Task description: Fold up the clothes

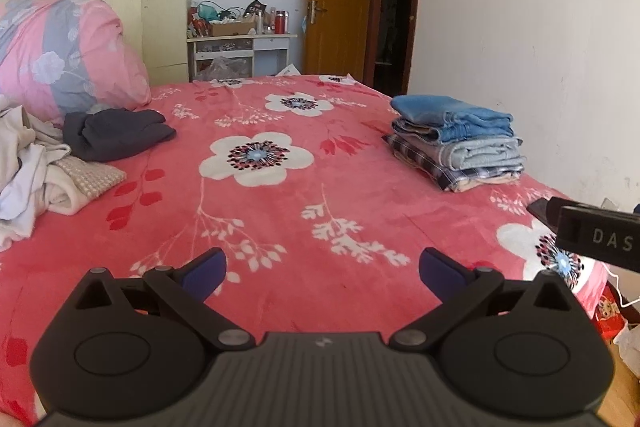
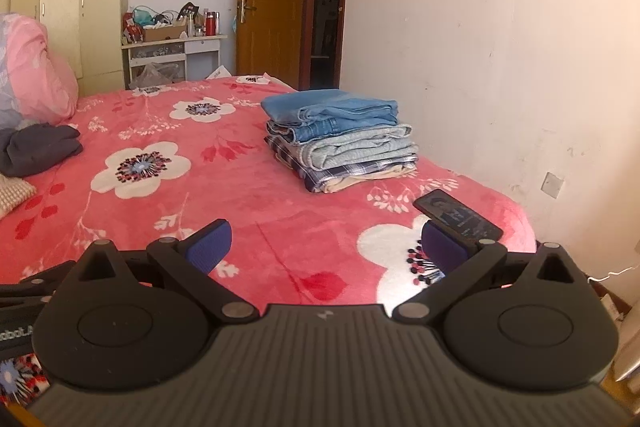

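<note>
Left wrist view: left hand-held gripper [image 1: 322, 273] w/ blue-padded fingers spread wide, nothing between them, hovering over the pink floral fleece bed cover [image 1: 280, 219].
Done pile: neat stack of folded clothes, blue denim on top, pale grey & plaid below [image 1: 456, 143], ahead & to the right of that gripper, near the wall side of the bed.
Left to do: heap of crumpled white & cream garments [image 1: 36, 171] far to the gripper's left, plus a loose dark grey garment [image 1: 116, 133] ahead-left, just beside the heap; both unfolded.
Progress est.: several pcs folded, at least a few still to go; nothing in hand, so prob. between items.
Only here: the unfolded heap in full; pink & grey flowered quilt roll [image 1: 68, 55] beyond it; part of the other tool at the right edge.
Right wrist view: right hand-held gripper [image 2: 326, 247] also wide apart & empty, above the bed.
Stack here: ahead, slightly right, closer & clearer.
Only here: black smartphone w/ lit screen [image 2: 458, 215] lying on the cover just past the right finger; dark garment only at far left, white heap mostly out of frame.
</note>
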Tool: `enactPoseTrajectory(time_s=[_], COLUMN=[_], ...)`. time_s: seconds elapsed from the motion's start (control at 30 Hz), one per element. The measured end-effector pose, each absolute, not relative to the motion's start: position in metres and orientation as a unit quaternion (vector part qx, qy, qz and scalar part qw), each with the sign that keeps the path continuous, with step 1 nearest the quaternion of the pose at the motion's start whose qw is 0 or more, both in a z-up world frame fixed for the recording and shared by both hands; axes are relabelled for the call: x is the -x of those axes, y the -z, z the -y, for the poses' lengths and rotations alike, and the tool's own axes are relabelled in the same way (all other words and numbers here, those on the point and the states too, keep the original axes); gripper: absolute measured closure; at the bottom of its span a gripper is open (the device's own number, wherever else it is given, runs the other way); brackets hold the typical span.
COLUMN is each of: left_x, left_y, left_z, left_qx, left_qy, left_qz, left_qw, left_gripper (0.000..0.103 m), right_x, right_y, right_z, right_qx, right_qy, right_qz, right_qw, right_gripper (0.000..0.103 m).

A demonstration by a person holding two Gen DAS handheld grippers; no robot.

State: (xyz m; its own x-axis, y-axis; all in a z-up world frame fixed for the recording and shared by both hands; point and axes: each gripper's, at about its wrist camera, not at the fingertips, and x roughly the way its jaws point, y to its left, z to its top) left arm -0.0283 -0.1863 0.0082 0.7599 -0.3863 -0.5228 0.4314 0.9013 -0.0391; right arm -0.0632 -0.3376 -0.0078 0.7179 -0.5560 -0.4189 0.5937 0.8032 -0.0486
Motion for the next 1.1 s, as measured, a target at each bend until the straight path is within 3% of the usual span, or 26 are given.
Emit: enactPoseTrajectory(time_s=[1.1], left_x=[0.042], left_y=[-0.004], left_z=[0.23], left_qx=[-0.045], left_qy=[0.23], left_qz=[-0.262], left_qw=[0.936], left_gripper=[0.0], right_x=[0.076], right_y=[0.021], right_z=[0.368], right_qx=[-0.052], right_qy=[0.34], right_qz=[-0.233], right_qw=[0.91], right_gripper=[0.001])
